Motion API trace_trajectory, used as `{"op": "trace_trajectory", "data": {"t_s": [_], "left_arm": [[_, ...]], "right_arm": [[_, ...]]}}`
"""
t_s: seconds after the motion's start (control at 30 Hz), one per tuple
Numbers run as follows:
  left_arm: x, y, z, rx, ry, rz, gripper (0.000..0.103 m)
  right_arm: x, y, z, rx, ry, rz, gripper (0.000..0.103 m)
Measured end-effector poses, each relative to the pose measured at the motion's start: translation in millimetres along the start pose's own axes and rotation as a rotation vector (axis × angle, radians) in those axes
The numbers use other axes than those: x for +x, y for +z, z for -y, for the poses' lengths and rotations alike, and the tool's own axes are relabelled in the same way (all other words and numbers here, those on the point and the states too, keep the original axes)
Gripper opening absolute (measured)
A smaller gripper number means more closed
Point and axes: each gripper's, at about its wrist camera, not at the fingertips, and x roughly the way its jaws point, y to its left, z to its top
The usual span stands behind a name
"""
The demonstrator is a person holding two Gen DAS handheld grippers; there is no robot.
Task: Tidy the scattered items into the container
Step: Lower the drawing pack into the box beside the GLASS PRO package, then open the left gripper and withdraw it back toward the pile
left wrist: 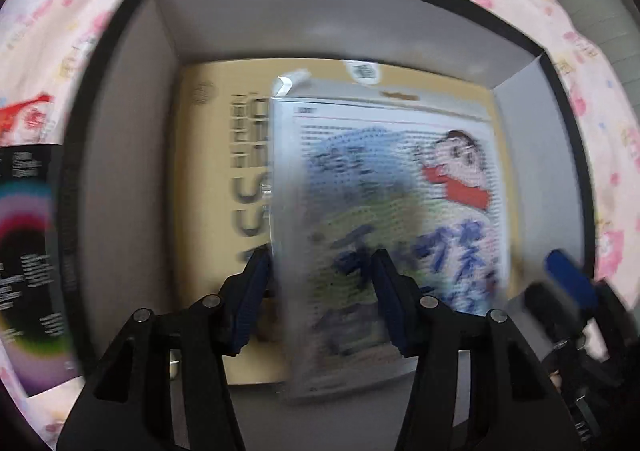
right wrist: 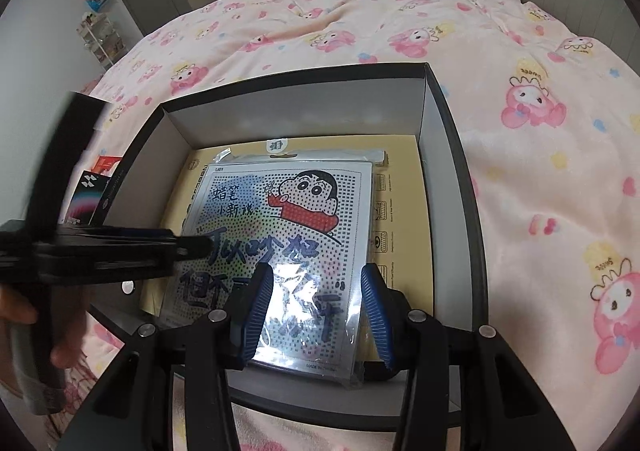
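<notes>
A pink cartoon-print blanket (right wrist: 540, 179) covers the bed under a black box (right wrist: 456, 155). The right gripper (right wrist: 316, 311) hangs over it, jaws apart, empty. The left gripper (left wrist: 320, 291) straddles the bagged bead sheet's (right wrist: 288, 235) edge, pads not visibly pressing; blur hides contact. The sheet lies in the box on a tan package (right wrist: 404, 187). "MADE IN" is legible; other print too small

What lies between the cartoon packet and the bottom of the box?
A tan flat package lies under the cartoon packet inside the box; the right wrist view shows it best.
</notes>
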Motion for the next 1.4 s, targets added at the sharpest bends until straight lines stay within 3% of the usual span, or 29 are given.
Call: {"op": "trace_trajectory", "data": {"t_s": [0.1,0.17,0.23,0.37,0.47,0.6,0.7,0.87,1.07,1.27,1.4], "left_arm": [[1.2,1.7,12.9,0.047,-0.047,-0.016,0.051],[6.6,0.3,25.6,0.097,-0.162,-0.073,0.054],[3.7,-1.6,31.0,0.127,-0.131,-0.048,0.051],[-3.2,0.4,11.7,0.036,-0.141,0.001,0.041],[-5.4,2.7,9.7,0.041,-0.092,0.017,0.036],[5.1,4.8,20.6,0.058,-0.100,-0.041,0.036],[6.9,7.4,26.8,0.065,-0.071,-0.031,0.038],[3.6,9.3,20.3,0.059,-0.113,-0.025,0.040],[-42.5,-15.9,23.3,0.126,-0.060,0.196,0.040],[-89.5,-58.1,42.4,0.154,0.021,0.380,0.043],[-102.3,-64.5,41.9,0.177,0.075,0.446,0.055]], "right_arm": [[1.9,-0.3,-2.6,-0.014,-0.021,-0.006,0.041],[3.8,-0.4,-3.8,-0.019,-0.026,-0.013,0.041],[6.8,0.1,-2.2,-0.015,-0.021,-0.022,0.041],[8.5,-0.9,0.7,0.001,0.002,-0.034,0.041],[13.4,-1.9,-1.7,-0.004,-0.010,-0.048,0.041],[22.6,-4.0,-5.8,-0.018,-0.029,-0.086,0.041],[28.5,-7.6,-6.6,-0.029,-0.053,-0.108,0.041],[37.9,-8.4,-3.8,-0.017,-0.030,-0.142,0.042],[24.8,-8.0,-1.7,0.019,-0.015,-0.109,0.042],[-26.4,-10.9,-21.5,-0.012,-0.072,0.052,0.047],[-45.8,-16.5,-32.4,0.005,-0.104,0.106,0.048]]}}
